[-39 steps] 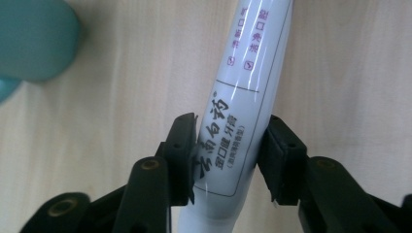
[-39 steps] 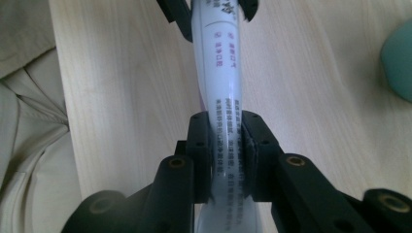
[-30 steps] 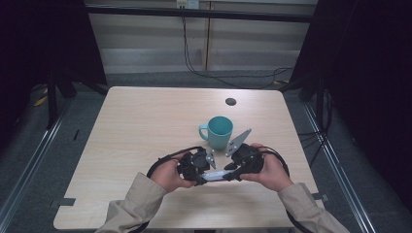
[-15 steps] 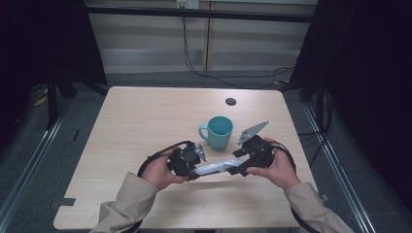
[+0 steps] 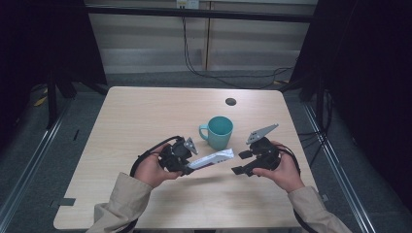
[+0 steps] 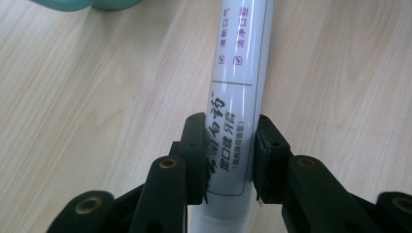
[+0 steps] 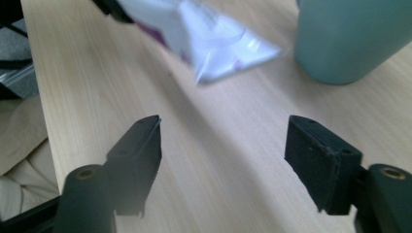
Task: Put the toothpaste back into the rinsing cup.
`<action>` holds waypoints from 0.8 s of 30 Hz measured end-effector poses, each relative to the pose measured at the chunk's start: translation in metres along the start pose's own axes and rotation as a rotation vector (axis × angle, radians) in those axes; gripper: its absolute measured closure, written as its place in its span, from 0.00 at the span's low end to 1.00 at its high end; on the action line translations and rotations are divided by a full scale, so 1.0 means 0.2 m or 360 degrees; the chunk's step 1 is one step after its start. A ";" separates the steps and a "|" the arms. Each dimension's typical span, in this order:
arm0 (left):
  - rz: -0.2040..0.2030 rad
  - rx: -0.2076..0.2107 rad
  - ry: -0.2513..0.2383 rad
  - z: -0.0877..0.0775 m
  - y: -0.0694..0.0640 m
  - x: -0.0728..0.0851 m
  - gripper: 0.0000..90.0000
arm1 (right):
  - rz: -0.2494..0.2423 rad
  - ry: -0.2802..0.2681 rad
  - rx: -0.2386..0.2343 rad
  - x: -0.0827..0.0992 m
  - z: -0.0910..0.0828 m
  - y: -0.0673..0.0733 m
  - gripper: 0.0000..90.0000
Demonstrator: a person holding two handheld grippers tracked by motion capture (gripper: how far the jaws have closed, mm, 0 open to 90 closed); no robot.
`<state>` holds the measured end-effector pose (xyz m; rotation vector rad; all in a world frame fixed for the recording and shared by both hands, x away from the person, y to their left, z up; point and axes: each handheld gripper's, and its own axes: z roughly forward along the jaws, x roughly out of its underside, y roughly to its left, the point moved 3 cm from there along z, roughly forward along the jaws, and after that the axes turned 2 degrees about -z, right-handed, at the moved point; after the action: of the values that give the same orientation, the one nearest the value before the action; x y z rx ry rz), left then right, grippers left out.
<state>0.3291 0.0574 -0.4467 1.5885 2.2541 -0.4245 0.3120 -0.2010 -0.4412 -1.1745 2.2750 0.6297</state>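
On bare table just before the mug (image 5: 217, 131), we clamp the tube (image 5: 211, 159) in our left gripper (image 5: 182, 156), right gripper (image 5: 245, 162) just opened, empty; next: lift it mugward.

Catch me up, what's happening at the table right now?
A person works with a hand-held gripper in each hand. The left hand-held gripper is clamped on a white toothpaste tube, holding it above the wooden table, its flat end toward the teal mug. The right hand-held gripper has just opened its jaws; nothing is between them, and it sits apart from the tube's end.
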 end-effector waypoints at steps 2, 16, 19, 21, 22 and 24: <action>-0.0034 0.0000 -0.0024 -0.01 0.01 0.00 0.79 | 0.0020 -0.0008 -0.0007 0.01 0.01 0.00 0.34; -0.0138 0.0025 -0.0214 -0.02 0.01 -0.01 0.79 | 0.0155 -0.0242 -0.0056 0.04 0.09 0.00 0.33; -0.0155 0.0025 -0.0241 -0.02 0.01 -0.02 0.79 | 0.0167 -0.0253 -0.0063 0.04 0.11 0.00 0.32; -0.0166 0.0034 -0.0259 -0.02 0.01 -0.03 0.79 | 0.0171 -0.0260 -0.0090 0.04 0.13 0.00 0.32; -0.0172 0.0033 -0.0273 -0.02 0.00 -0.03 0.79 | 0.0186 -0.0283 -0.0087 0.03 0.13 0.00 0.33; -0.0180 0.0041 -0.0288 -0.02 0.00 -0.03 0.79 | 0.0199 -0.0302 -0.0096 0.03 0.13 0.01 0.33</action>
<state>0.3312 0.0535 -0.4411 1.3791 2.2142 -0.6042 0.3133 -0.1890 -0.4649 -0.9605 2.1931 0.8262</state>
